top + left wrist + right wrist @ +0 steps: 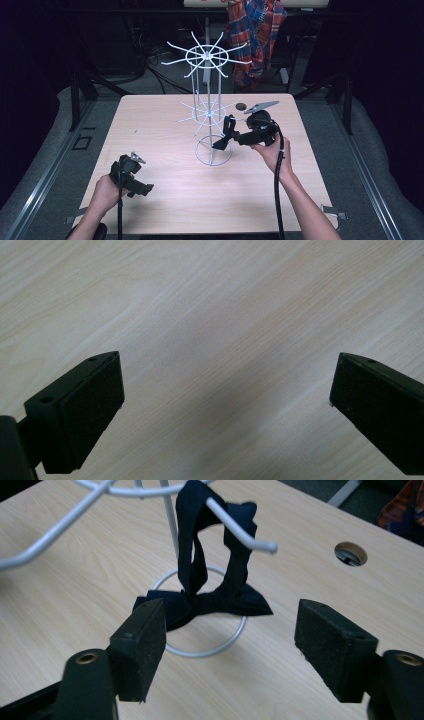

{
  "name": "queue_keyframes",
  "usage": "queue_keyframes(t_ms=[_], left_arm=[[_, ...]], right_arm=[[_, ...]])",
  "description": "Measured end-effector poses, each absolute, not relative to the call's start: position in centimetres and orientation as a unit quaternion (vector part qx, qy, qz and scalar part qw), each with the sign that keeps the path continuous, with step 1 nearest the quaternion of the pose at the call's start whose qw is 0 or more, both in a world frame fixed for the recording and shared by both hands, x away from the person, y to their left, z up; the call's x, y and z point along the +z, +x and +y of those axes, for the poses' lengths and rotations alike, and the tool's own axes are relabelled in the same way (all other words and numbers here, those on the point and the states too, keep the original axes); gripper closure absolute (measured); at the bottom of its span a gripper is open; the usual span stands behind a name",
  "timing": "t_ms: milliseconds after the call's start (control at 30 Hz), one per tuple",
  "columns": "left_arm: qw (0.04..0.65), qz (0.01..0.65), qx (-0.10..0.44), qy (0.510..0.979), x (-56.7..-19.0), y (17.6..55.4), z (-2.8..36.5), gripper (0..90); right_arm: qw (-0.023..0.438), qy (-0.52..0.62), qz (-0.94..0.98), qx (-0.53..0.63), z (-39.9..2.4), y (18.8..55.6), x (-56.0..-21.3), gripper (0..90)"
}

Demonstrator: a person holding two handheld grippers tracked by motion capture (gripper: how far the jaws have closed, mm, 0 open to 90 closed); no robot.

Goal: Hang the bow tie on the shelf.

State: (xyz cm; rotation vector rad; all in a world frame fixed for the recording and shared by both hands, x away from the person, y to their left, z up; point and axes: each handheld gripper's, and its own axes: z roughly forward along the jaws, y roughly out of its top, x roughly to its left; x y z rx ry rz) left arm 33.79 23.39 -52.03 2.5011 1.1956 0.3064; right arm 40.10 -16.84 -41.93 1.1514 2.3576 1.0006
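Your right gripper [230, 645] stands with its jaws wide apart and nothing clamped between the pads; the dark bow tie [210, 600] hangs just beyond them, free of both. The bow tie's strap is looped over one arm of the white wire rack [206, 112], on the lower ring of hooks, and its bow dangles above the rack's round base. Your left gripper [225, 410] is also wide open and empty, hovering over the bare table [165, 200], well apart from the rack, toward the near left edge.
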Motion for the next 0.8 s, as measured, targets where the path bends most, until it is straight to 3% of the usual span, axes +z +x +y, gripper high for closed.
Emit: queue_keyframes(t_ms=[367, 800], left_arm=[[0.176, 0.421, 0.107, 0.883, -52.0, 33.8, 23.5, 0.9], [0.178, 0.421, 0.108, 0.883, -51.9, 33.8, 23.5, 0.9]], right_arm=[[0.148, 0.409, 0.842, 0.318, -17.7, 39.4, -43.1, 15.6], [0.134, 0.400, 0.853, 0.309, -17.6, 38.7, -43.4, 14.3]])
